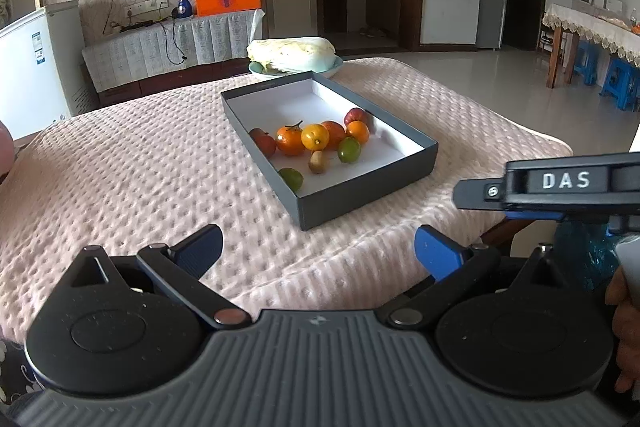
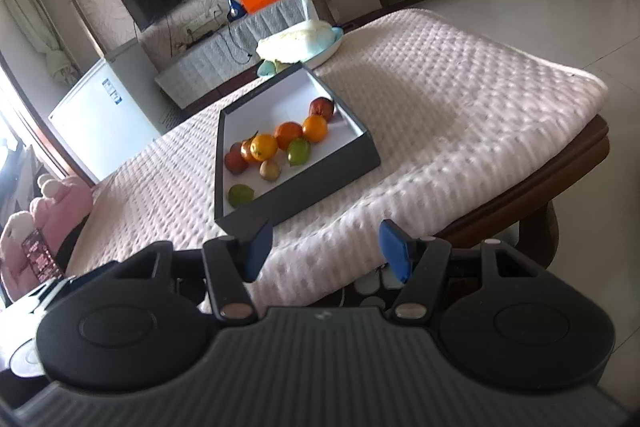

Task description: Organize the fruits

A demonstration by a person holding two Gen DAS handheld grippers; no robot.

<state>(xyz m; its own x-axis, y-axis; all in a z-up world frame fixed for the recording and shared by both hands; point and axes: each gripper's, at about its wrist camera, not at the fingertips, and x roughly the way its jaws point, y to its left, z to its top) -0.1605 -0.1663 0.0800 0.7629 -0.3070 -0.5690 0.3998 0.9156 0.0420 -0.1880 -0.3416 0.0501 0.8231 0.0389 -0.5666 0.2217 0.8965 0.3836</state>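
All visible fruits point(image 1: 316, 143) lie inside the box point(image 1: 400, 175) on the table point(image 1: 120, 167), while left tongs point(image 1: 318, 253) and right tongs point(image 2: 326, 249) stand apart, empty, suggesting the task is nearly complete.

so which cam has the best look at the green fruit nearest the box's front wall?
Right wrist: the green fruit lies fully exposed on the white floor of the grey box. In the left wrist view, the box's wall cuts off its lower edge.
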